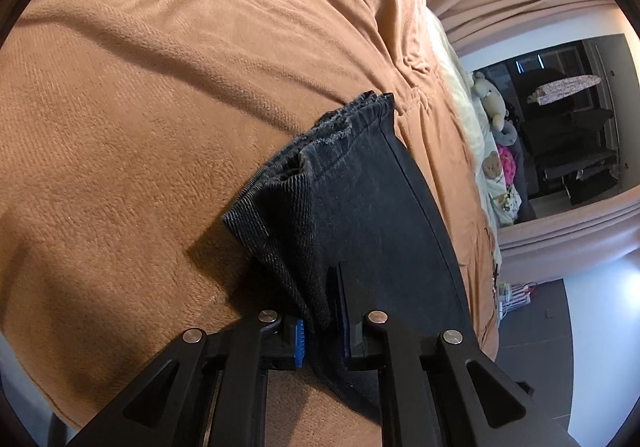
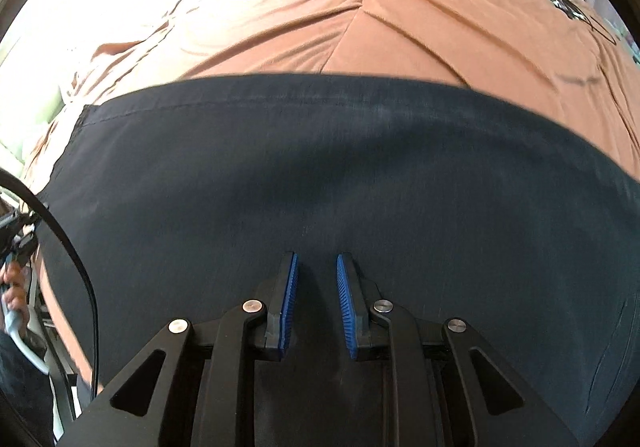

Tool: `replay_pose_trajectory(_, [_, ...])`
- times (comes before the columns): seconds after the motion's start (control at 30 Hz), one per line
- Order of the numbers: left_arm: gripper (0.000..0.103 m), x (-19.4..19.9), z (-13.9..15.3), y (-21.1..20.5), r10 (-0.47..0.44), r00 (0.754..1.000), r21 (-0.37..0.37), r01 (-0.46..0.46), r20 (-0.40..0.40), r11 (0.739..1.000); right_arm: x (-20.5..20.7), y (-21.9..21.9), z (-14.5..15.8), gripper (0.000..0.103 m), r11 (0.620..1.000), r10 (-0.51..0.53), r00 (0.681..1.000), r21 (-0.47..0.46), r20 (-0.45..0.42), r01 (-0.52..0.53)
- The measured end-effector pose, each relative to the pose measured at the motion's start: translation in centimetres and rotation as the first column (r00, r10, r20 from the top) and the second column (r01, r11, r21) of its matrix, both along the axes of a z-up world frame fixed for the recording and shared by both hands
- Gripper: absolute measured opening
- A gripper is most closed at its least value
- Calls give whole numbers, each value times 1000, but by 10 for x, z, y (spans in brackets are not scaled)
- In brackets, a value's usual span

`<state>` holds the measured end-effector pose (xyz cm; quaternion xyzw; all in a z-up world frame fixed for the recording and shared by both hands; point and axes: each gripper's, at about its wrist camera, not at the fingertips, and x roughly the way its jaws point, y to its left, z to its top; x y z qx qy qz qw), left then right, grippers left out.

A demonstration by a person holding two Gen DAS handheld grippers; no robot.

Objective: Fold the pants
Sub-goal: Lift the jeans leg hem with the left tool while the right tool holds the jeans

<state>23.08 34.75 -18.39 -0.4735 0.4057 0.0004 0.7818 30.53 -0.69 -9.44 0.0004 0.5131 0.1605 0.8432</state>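
left gripper (image 1: 322, 311): I see it pinching the pants (image 1: 360, 183) hem.
right gripper (image 2: 317, 303): slightly parted, empty, hovering mid-leg; leg runs crosswise.

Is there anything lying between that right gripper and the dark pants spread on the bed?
Nothing visible. The right gripper hangs directly over the dark denim pants on the orange-brown blanket, with only bare fabric showing between its blue pads.

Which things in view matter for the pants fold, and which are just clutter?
In play:
- dark pants, flat on the bed
- their hem end, clamped in the left claw
- right claw, open above the fabric

Lying about:
- orange blanket
- stuffed toys
- ironing board
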Motion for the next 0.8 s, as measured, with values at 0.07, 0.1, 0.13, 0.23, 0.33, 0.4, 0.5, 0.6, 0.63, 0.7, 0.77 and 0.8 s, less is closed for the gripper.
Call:
replay_pose_trajectory(0.07, [12, -1, -2, 0, 6, 1000, -11, -5, 3, 1000, 14, 2, 0, 17, 1000, -11, 1000, -6, 4, 11])
replay_pose_trajectory(0.1, [12, -1, -3, 0, 10, 1000, -25, -9, 7, 1000, 20, 3, 0, 17, 1000, -19, 1000, -2, 1, 19])
replay_pose_trajectory(0.13, [12, -2, -5, 1, 15, 1000, -38, -15, 10, 999, 28, 3, -1, 15, 1000, -28, 1000, 1, -1, 28])
replay_pose_trajectory(0.23, [12, -2, -5, -2, 16, 1000, -32, -16, 11, 999, 50, 2, -4, 8, 999, -53, 999, 4, 1, 53])
replay_pose_trajectory(0.33, [12, -2, -5, -6, 19, 1000, -36, -18, 12, 999, 69, 1, -7, 5, 998, -68, 998, 8, 1, 68])
replay_pose_trajectory(0.4, [12, -1, -5, -9, 20, 1000, -31, -19, 10, 999, 79, 2, -10, 4, 997, -72, 997, 10, 3, 72])
replay_pose_trajectory(0.5, [12, 1, -6, -10, 22, 1000, -23, -22, 1, 1000, 90, 1, -15, 2, 996, -87, 996, 19, 8, 87])
replay_pose_trajectory(0.6, [12, 6, -6, -11, 33, 999, -20, -33, -6, 999, 93, -1, -15, 2, 996, -89, 996, 16, 20, 88])
replay_pose_trajectory(0.63, [12, 7, -6, -11, 41, 999, -22, -41, -7, 999, 95, 0, -16, 2, 995, -94, 995, 20, 14, 94])
replay_pose_trajectory(0.7, [11, 10, -6, -11, 50, 999, -20, -50, -11, 999, 96, 0, -16, 2, 994, -103, 995, 27, 7, 102])
replay_pose_trajectory(0.77, [6, 11, -2, -12, 50, 999, -3, -50, -13, 999, 87, 2, -15, 2, 996, -92, 996, 18, 3, 92])
replay_pose_trajectory(0.8, [5, 11, 1, -13, 49, 999, 4, -49, -12, 999, 83, 0, -14, 2, 996, -85, 996, 13, 0, 85])
